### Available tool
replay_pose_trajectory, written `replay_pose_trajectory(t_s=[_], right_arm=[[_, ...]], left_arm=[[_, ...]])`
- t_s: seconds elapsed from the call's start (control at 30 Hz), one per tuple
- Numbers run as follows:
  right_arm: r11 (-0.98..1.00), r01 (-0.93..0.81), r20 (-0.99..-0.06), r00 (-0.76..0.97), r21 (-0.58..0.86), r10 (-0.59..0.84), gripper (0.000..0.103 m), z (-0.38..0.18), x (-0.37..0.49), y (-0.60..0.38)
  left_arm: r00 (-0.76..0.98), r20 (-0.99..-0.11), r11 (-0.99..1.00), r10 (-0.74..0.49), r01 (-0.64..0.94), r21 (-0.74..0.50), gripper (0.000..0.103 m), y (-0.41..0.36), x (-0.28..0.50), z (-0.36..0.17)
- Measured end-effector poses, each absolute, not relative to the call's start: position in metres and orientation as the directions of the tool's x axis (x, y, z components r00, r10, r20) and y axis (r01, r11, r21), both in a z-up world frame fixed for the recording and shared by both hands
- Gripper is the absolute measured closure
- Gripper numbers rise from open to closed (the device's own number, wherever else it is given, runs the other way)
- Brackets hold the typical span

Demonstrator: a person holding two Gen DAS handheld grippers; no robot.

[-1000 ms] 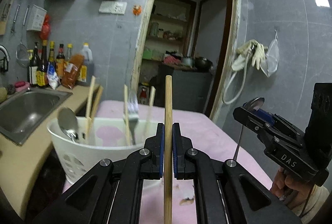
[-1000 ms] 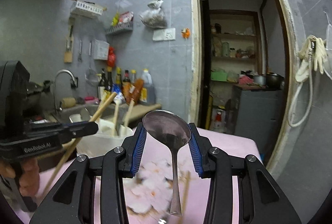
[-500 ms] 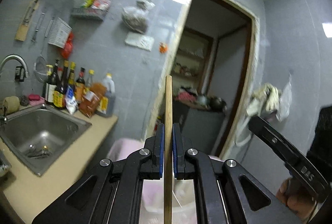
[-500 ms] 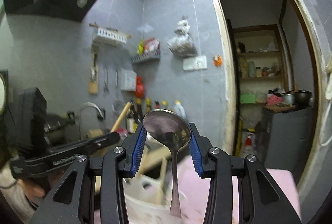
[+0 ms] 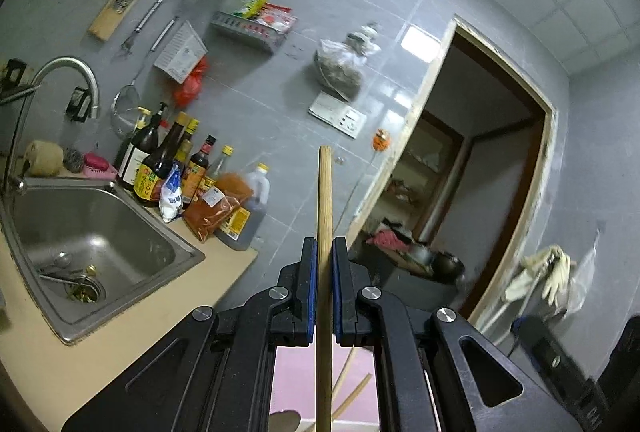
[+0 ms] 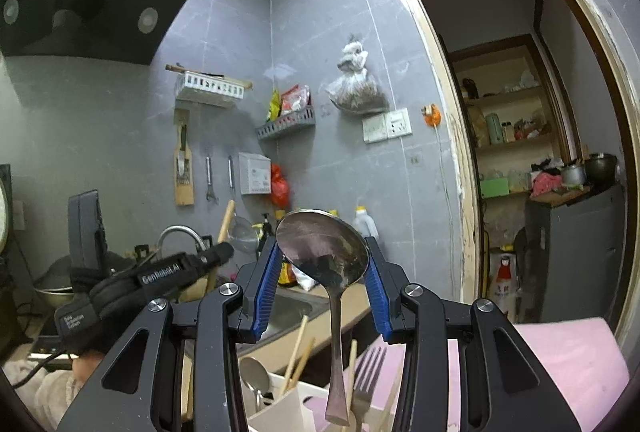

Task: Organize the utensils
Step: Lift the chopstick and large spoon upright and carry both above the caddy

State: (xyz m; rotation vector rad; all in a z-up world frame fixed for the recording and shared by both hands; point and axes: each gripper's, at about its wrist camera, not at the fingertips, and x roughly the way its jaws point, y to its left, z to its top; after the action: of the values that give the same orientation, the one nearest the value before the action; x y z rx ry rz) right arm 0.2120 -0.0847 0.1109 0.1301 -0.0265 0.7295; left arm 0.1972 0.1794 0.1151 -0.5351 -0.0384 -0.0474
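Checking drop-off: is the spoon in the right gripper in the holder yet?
Not settled: the right gripper grips the spoon by its bowl, handle tip just above the white utensil holder.

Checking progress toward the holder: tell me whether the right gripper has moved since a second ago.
Yes. The right gripper with its spoon has tilted upward: the doorway sits lower and ceiling now shows.

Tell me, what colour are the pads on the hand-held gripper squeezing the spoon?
Blue, on black fingers; the right wrist view shows it best.

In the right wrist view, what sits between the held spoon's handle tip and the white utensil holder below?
Nothing separates them: the spoon, clamped by its bowl in the right gripper, hangs handle-down with its tip already at the white utensil holder, beside a fork and chopsticks.
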Motion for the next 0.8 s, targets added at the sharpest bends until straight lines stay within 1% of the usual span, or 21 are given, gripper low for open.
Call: replay_pose_trajectory(t_s=[0.37,0.57,0.7,0.8], right_arm=[[0.732,-0.665,0.031,0.743,0.152,0.668,0.065,0.09,0.229,-0.084],[0.736,-0.658,0.032,0.749,0.163,0.662,0.065,0.088,0.229,-0.087],[0.739,-0.653,0.025,0.752,0.167,0.659,0.065,0.086,0.232,-0.087],[0.736,-0.655,0.017,0.749,0.168,0.662,0.065,0.085,0.232,-0.084]], left_arm=[[0.993,0.106,0.829,0.052,0.016,-0.559,0.098,0.18,0.206,0.115],[0.988,0.131,0.835,0.082,0.003,-0.55,0.098,0.183,0.207,0.129],[0.984,0.125,0.846,0.126,-0.041,-0.532,0.098,0.178,0.21,0.125],[0.985,0.106,0.84,0.135,-0.057,-0.54,0.098,0.176,0.213,0.118]])
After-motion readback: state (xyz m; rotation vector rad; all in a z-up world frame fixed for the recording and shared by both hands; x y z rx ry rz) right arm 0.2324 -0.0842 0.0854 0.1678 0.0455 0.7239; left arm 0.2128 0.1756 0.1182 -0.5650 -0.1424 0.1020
